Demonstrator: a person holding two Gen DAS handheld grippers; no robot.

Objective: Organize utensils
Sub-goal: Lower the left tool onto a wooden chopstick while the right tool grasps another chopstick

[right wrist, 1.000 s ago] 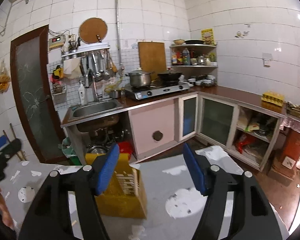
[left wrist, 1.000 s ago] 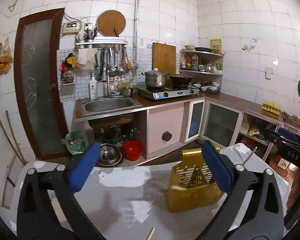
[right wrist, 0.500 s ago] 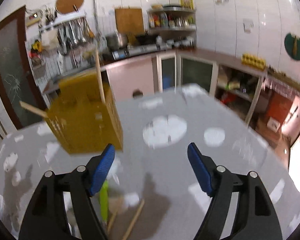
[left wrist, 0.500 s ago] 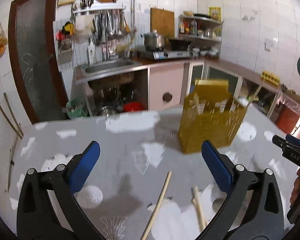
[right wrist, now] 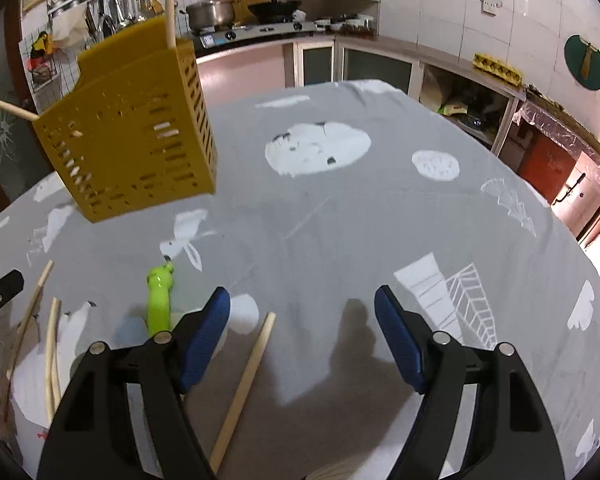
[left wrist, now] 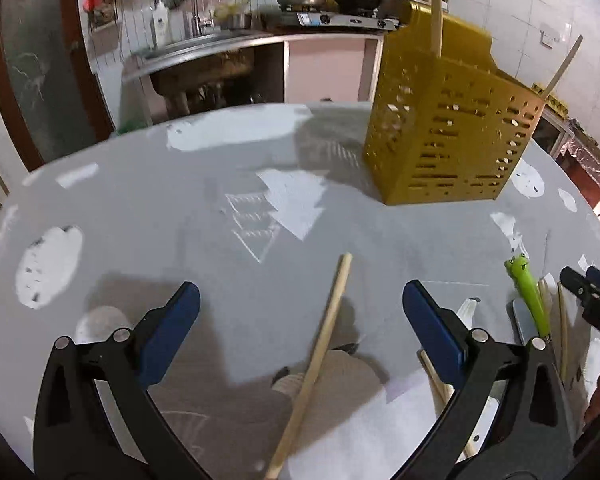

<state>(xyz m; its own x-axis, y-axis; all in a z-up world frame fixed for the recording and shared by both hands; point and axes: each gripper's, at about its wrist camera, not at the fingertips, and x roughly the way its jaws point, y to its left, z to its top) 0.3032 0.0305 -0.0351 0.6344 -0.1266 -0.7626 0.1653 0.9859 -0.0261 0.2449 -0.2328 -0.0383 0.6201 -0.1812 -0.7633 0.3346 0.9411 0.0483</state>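
**A:** How did the big things lie, and how would they have handled?

**B:** The tabletop (left wrist: 148,216) ran wide under a grey patterned cloth. The yellow basket (left wrist: 452,136) stood upright toward the far side, slotted plastic, probably light and easy to tip if knocked. Two sticks already poked out of its top.

**A:** And the loose utensils?

**B:** They lay flat near the close edge. A long wooden stick (left wrist: 324,344) lay between the fingers of the left claw (left wrist: 300,320), which was spread wide and gripped nothing. A second wooden stick (right wrist: 246,384) lay just inside the left finger of the right claw (right wrist: 302,324), also spread wide and empty. Between the two claws lay a green-handled utensil (right wrist: 159,304) with a frog head, beside a few thin chopsticks (right wrist: 52,352).

**A:** How would a stick have taken a grip?

**B:** Stiff, light and round, so likely to roll or swing if pinched at one end. Mid-length looked the safer hold. Lying flat on cloth, it would have needed the fingertips brought low on either side. The green handle looked smooth and perhaps slippery.

**A:** Room to move?

**B:** Open cloth lay between the sticks and the basket. The crowding was in the cluster between the claws, with the close edge just below it.
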